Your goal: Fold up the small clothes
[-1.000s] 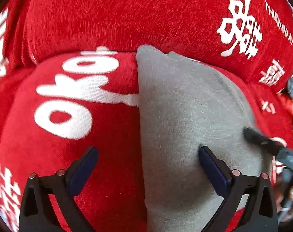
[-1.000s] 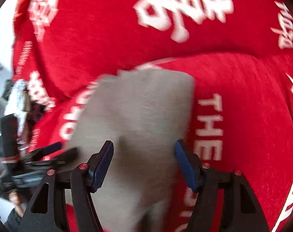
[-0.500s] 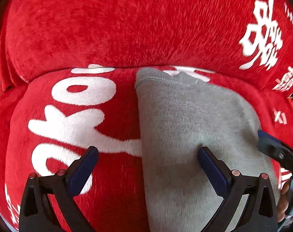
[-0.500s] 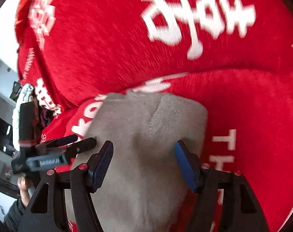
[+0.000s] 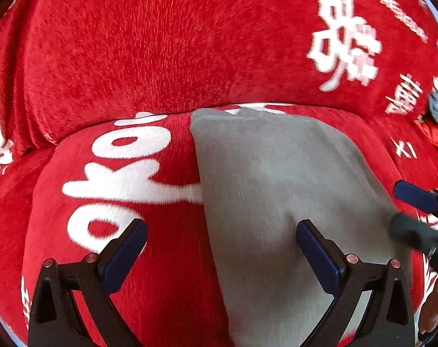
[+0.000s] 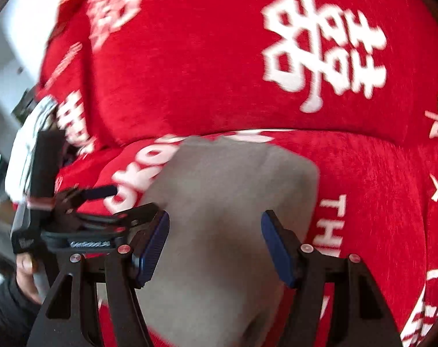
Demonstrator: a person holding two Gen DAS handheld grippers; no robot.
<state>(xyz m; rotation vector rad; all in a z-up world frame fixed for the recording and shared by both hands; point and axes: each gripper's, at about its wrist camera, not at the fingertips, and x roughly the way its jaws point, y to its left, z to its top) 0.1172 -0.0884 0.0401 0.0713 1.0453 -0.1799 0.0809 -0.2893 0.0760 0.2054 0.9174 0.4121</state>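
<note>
Grey knit fabric, the folded garment [image 5: 276, 190], lies flat on the seat of the red sofa cover [image 5: 161, 52], its far edge close to the crease where seat meets backrest. No container is in view; the garment rests directly on the cover's white lettering. The left gripper [image 5: 219, 257] hangs above the garment's left edge with jaws wide apart, one finger over the garment, the other over bare cover, gripping nothing. The right gripper [image 6: 214, 248] hangs over the garment's near part, jaws apart, pads clear of the cloth. Compared with the frames a second ago, both cameras sit higher: more of the backrest and its characters shows, the garment has not shifted on the cover, and jaw spacing is unchanged.
</note>
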